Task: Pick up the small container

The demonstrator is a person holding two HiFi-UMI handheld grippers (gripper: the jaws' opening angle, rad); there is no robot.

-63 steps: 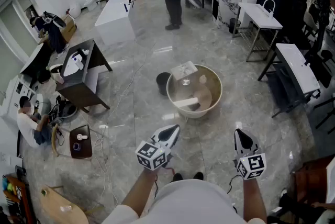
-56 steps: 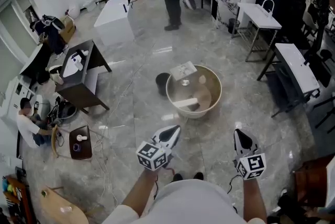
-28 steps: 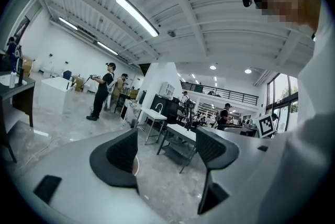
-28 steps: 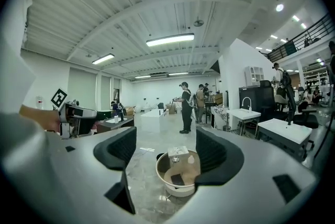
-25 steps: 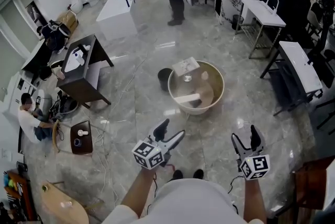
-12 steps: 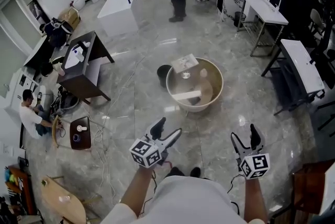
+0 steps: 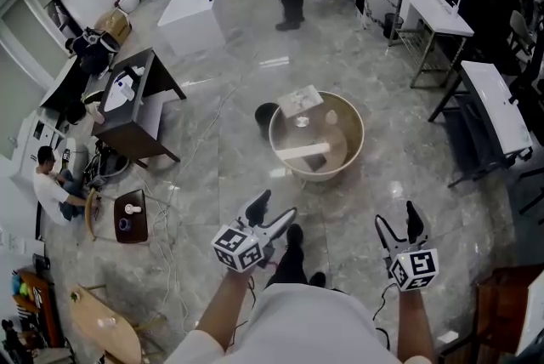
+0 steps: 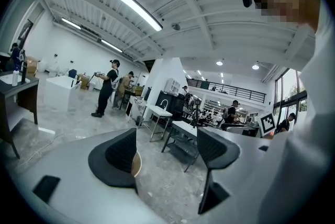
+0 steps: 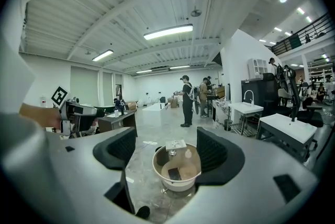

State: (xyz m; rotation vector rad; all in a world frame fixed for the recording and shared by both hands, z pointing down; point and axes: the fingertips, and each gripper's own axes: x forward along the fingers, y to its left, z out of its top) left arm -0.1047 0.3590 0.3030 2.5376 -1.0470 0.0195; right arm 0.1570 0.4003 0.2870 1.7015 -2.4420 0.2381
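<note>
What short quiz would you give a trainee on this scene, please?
1. True or false: the left gripper holds the round tub.
2. What stands on the floor beside the round tub? A) black bucket B) red ladder C) green crate
3. Fill in: the jaws of the right gripper stand ____, gripping nothing.
Key: 1 false; 2 A; 3 apart.

bright ceiling strip lights (image 9: 167,32), glare on glossy floor (image 7: 274,62), fisheye-warped edges, sharp focus
</note>
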